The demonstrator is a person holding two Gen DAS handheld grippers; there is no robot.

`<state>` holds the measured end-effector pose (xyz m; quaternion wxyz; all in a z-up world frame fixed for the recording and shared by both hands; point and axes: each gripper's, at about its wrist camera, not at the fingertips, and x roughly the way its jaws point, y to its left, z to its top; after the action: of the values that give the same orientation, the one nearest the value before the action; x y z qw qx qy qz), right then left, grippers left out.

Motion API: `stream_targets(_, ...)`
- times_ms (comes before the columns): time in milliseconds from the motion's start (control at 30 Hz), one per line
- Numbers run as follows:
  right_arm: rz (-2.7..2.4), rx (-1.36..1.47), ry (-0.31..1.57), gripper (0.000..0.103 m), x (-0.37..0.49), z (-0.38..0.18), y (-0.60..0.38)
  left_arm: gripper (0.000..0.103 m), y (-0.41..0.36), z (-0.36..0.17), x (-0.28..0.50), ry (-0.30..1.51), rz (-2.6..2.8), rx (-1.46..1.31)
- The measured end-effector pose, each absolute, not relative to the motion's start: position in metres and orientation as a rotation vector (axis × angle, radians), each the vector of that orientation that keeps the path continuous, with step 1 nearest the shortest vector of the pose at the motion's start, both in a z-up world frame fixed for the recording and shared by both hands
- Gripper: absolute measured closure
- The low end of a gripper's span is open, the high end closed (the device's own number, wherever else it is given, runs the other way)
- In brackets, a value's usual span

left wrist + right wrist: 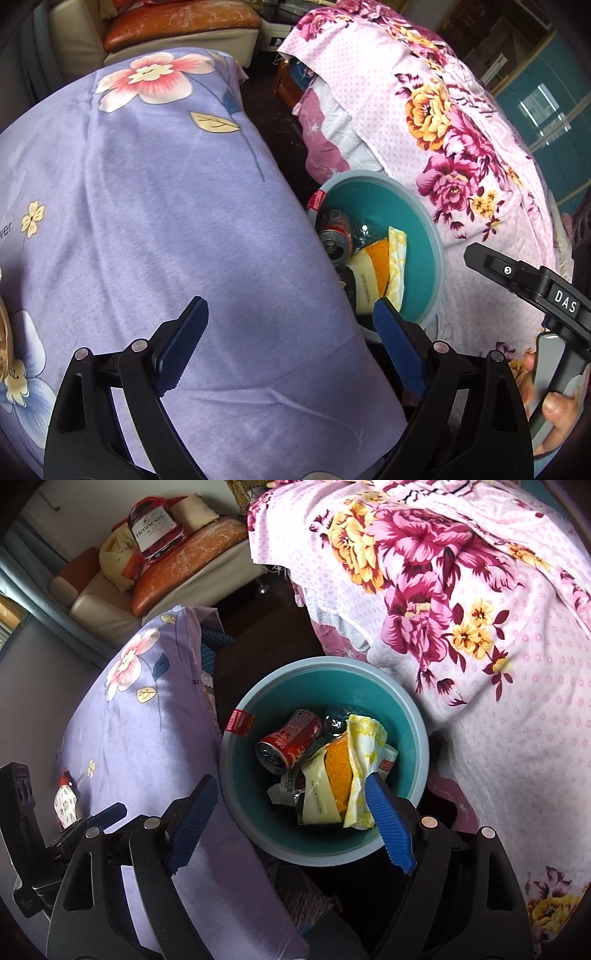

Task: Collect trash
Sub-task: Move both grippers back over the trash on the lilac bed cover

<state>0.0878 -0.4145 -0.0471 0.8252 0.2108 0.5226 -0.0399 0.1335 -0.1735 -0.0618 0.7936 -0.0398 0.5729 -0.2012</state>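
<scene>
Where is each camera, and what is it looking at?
Left wrist: sits on the left gripper, looking down at the purple cloth; its open fingers and the person's right hand show.
Right wrist: sits on the right gripper, looking down into the bin; its open fingers show.
Both see the bin, red can, purple cloth and pink cloth.

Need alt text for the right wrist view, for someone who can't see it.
Open right tongs hang empty over a teal bin holding a red soda can, a yellow-patterned wrapper and other packaging. A lilac floral cloth lies left of it, a pink floral one right.
</scene>
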Motion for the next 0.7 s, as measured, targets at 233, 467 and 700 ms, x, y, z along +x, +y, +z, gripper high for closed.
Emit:
stream_targets(233, -0.062, 0.411, 1.102, 0.021, 0.085, -0.035, -0.388, 0.012, -0.138, -0.051, 0.121, 1.202, -0.404, -0.126)
stream_targets(467, -0.016, 0.356, 1.101, 0.021, 0.085, -0.021, -0.347, 0.012, -0.092, -0.048, 0.107, 1.186, -0.352, -0.179)
stream_targets(700, 0.038, 0.295, 1.113, 0.021, 0.089, -0.014, -0.305, 0.012, -0.037, -0.045, 0.094, 1.165, -0.293, -0.234)
